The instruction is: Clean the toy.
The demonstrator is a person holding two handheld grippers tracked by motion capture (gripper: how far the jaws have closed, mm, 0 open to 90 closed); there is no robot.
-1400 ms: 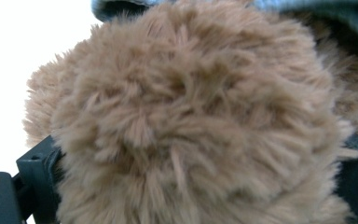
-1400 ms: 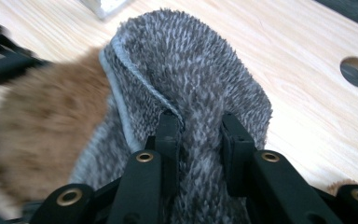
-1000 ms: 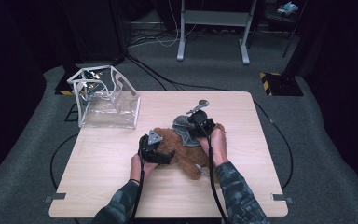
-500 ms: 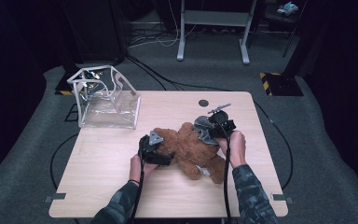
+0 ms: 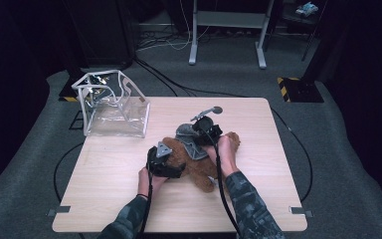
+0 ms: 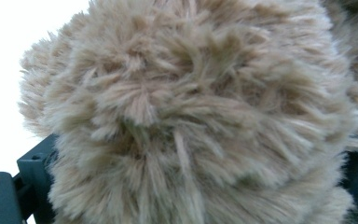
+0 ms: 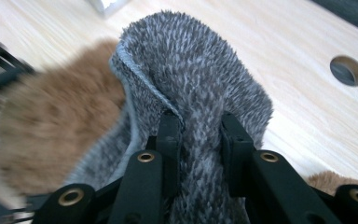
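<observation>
Fur of the brown teddy bear (image 6: 191,121) fills the left tool (image 5: 163,162); right tool (image 7: 198,135) pinches grey cloth (image 7: 200,88).

Nothing readable anywhere — no labels, brand names, numbers or signs; the grey knitted cloth (image 7: 200,93) pinched between the right gripper (image 7: 199,140) fingers has no tag showing; the brown plush bear (image 6: 191,116) pressed up against the left gripper (image 5: 163,160) fingers is plain fur, no stitched label in sight; the clear box (image 5: 113,107) and the wooden table (image 5: 104,174) carry no print either — at least none that's legible.
</observation>
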